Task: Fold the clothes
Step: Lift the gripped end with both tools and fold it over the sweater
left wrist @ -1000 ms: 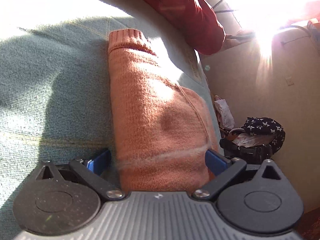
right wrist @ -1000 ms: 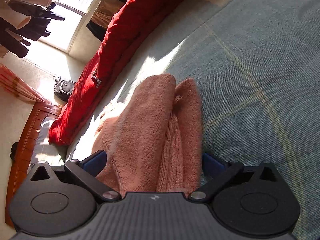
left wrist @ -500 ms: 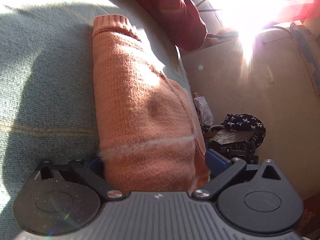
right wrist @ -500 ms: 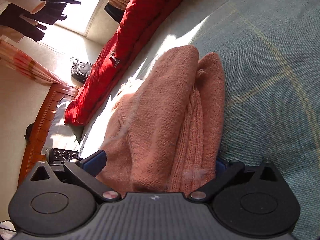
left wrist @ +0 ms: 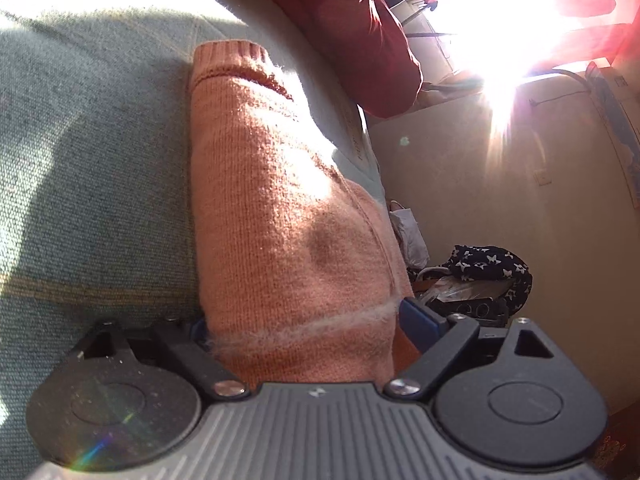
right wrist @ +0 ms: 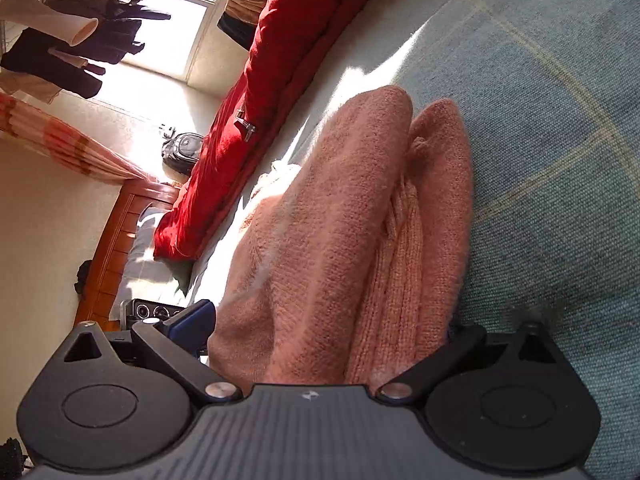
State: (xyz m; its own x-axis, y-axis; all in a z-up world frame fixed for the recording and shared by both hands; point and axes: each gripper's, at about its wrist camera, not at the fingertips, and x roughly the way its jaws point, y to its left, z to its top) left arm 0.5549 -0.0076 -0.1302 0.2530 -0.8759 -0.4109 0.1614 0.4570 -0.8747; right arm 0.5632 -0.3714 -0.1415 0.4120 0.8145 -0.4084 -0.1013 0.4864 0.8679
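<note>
A folded salmon-pink knit sweater (left wrist: 280,220) lies on a grey-green bed cover (left wrist: 80,180), its ribbed cuff at the far end. My left gripper (left wrist: 304,324) is shut on one end of the folded sweater, blue pads on either side of the bundle. In the right wrist view the sweater (right wrist: 340,240) shows as stacked folds. My right gripper (right wrist: 328,328) is shut on the other end; its right pad is hidden under the knit.
A red padded jacket (right wrist: 280,80) lies along the bed's far side, also in the left wrist view (left wrist: 352,28). A wooden bed frame (right wrist: 116,240), a dark bag (right wrist: 182,152) and hanging clothes (right wrist: 68,52) are beyond. A star-patterned bag (left wrist: 488,268) sits on the floor.
Both grippers have closed in on the ends of the folded sweater and tilted as they hold it. The sweater bundle sits deeper between the pads than before.
</note>
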